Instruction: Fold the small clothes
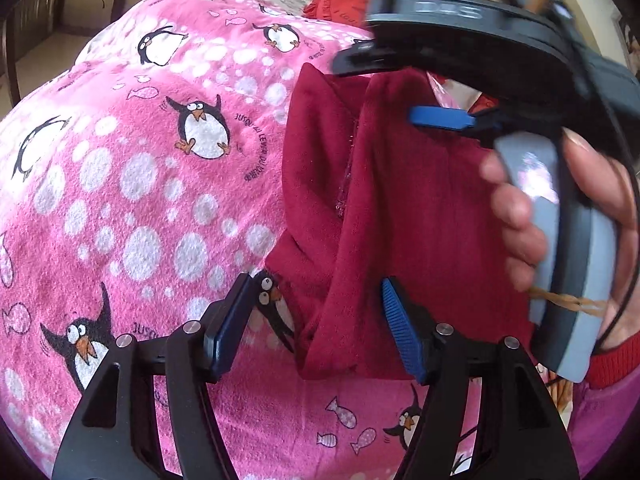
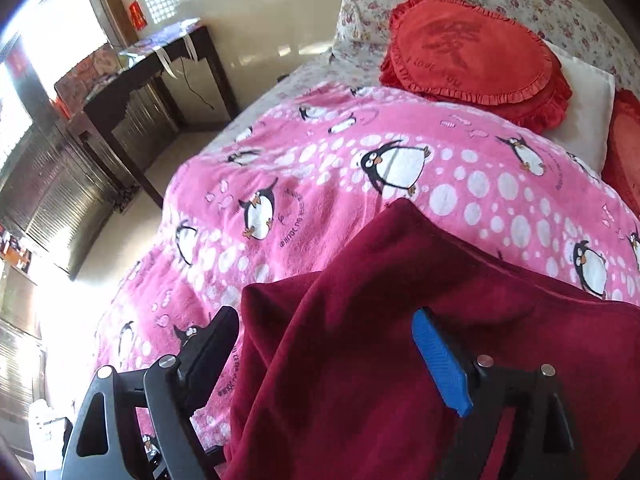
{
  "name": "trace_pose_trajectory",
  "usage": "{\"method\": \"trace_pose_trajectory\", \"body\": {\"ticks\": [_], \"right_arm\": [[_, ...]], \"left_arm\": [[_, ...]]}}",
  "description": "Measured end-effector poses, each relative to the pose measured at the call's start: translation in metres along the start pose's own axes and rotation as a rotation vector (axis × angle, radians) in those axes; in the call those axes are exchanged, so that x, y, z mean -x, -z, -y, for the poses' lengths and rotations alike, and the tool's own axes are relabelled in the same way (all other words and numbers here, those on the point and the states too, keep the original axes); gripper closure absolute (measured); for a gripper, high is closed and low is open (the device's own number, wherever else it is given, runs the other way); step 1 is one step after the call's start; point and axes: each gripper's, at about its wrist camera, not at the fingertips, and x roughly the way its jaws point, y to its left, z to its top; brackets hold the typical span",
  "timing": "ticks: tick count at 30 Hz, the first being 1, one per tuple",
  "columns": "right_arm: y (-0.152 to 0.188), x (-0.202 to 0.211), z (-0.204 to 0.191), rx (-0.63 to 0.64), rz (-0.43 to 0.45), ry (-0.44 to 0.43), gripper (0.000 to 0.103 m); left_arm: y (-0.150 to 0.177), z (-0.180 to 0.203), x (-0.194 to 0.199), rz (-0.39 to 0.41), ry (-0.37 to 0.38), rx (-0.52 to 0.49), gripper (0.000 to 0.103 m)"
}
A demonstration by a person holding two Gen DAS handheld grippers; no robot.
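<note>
Two black fingers of our left gripper (image 1: 316,326) stood nearest the lens, spread apart with nothing pinched between them. One blue pad (image 1: 400,332) lay over the near part of the dark red garment (image 1: 400,216); the other finger hung over the pink penguin blanket (image 1: 140,184), just beside the garment's lower corner. We could not tell whether that blue pad touched the cloth or only hovered above it.

Our right gripper (image 2: 332,356) also stood wide, gripping nothing. Its blue pad sat over the red cloth and its dark finger beside the cloth's left edge, above the blanket. From the left wrist we saw that same tool at the garment's far right, blurred, with a hand (image 1: 560,216) wrapped round its handle.

We judged the step to be a release after laying a fold: the garment lay on the bed as a narrow, doubled-over shape with a raised ridge down its middle. To do this well, we thought both pairs of fingers should lift straight clear so no pad dragged the plush nap and pulled the fold open. The ridge wanted pressing flat, and the near edges squaring up, before any further fold. The soft blanket beneath looked likely to let the cloth creep.
</note>
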Motion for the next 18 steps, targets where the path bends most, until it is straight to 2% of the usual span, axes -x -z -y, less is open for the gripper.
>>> {"method": "trace_pose_trajectory", "body": {"ticks": [2, 4, 7, 9, 11, 13, 14, 16, 18], "right_arm": [[0.000, -0.012, -0.010, 0.030, -0.021, 0.040, 0.014], [0.000, -0.025, -0.025, 0.092, -0.048, 0.110, 0.000], [0.004, -0.041, -0.039, 0.184, -0.078, 0.232, 0.000], [0.010, -0.043, -0.041, 0.221, -0.063, 0.260, 0.000], [0.012, -0.037, -0.036, 0.240, -0.037, 0.266, 0.012], [0.012, -0.020, -0.025, 0.240, -0.013, 0.229, 0.043], [0.012, -0.009, -0.017, 0.218, -0.004, 0.178, 0.051], [0.011, 0.011, 0.002, 0.147, 0.017, 0.059, 0.077], [0.012, 0.026, 0.017, 0.102, 0.046, -0.023, 0.086]], "left_arm": [[0.007, -0.002, 0.003, 0.008, 0.010, -0.002, 0.037], [0.010, -0.005, 0.005, 0.015, 0.021, -0.002, 0.036], [0.014, -0.010, 0.007, 0.025, 0.033, 0.003, 0.034], [0.017, -0.012, 0.008, 0.026, 0.031, 0.001, 0.034], [0.017, -0.011, 0.009, 0.022, 0.025, -0.010, 0.033], [0.016, -0.008, 0.010, 0.015, 0.014, -0.034, 0.033], [0.013, -0.005, 0.010, 0.015, 0.009, -0.043, 0.033], [0.010, -0.001, 0.010, 0.015, 0.002, -0.057, 0.032], [0.006, 0.003, 0.009, 0.018, -0.006, -0.061, 0.029]]}}
